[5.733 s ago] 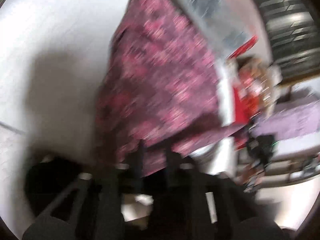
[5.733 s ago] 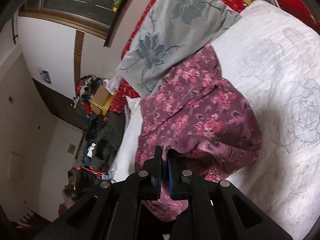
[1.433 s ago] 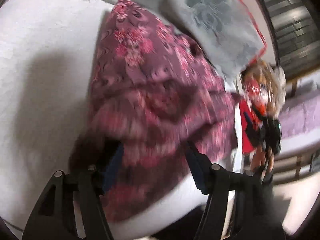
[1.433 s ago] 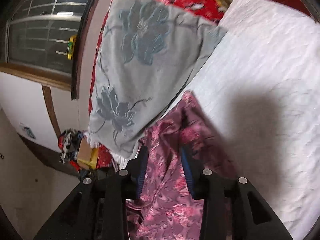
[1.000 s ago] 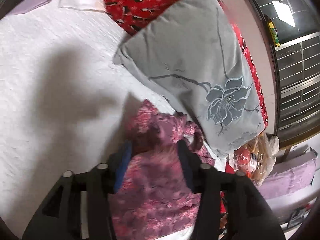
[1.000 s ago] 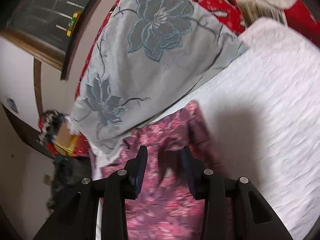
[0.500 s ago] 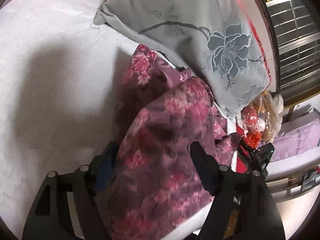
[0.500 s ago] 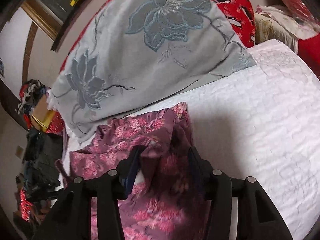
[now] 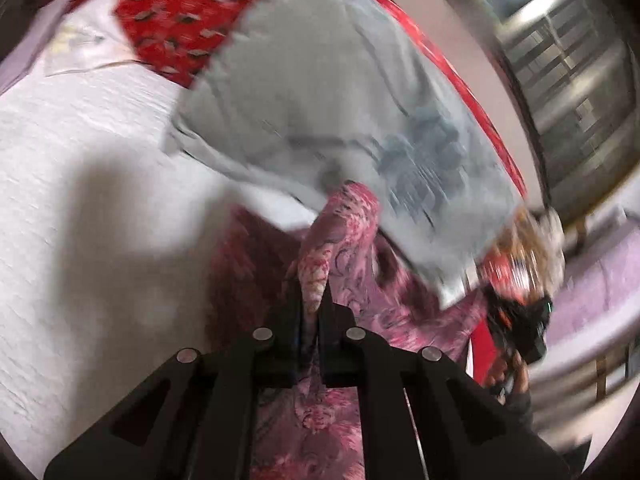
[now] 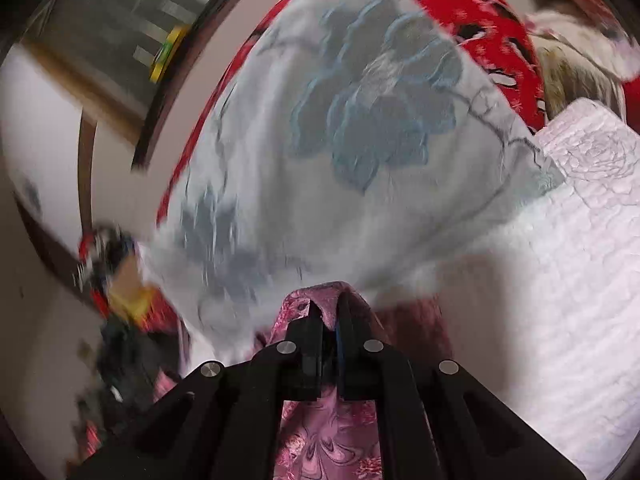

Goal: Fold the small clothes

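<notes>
Both grippers pinch the pink flowered garment [image 9: 352,248] at its far end, close under the lower edge of a grey flowered pillow [image 9: 320,112] propped at the head of a bed. The left gripper [image 9: 310,300] has its fingers clamped on a raised fold of the cloth; the right gripper [image 10: 326,312] has its fingers clamped on a bunched edge — the fabric rides up over the tips. The rest of the garment trails back beneath both tools onto the white quilted bedspread [image 9: 60,200], which lies bare and wide to one side of the garment. Behind the pillow is a red patterned cover [image 10: 492,36]. A barred window [image 9: 568,92] and a heap of clutter [image 10: 112,280] lie beyond the bed's other edge. Both views are blurred.
</notes>
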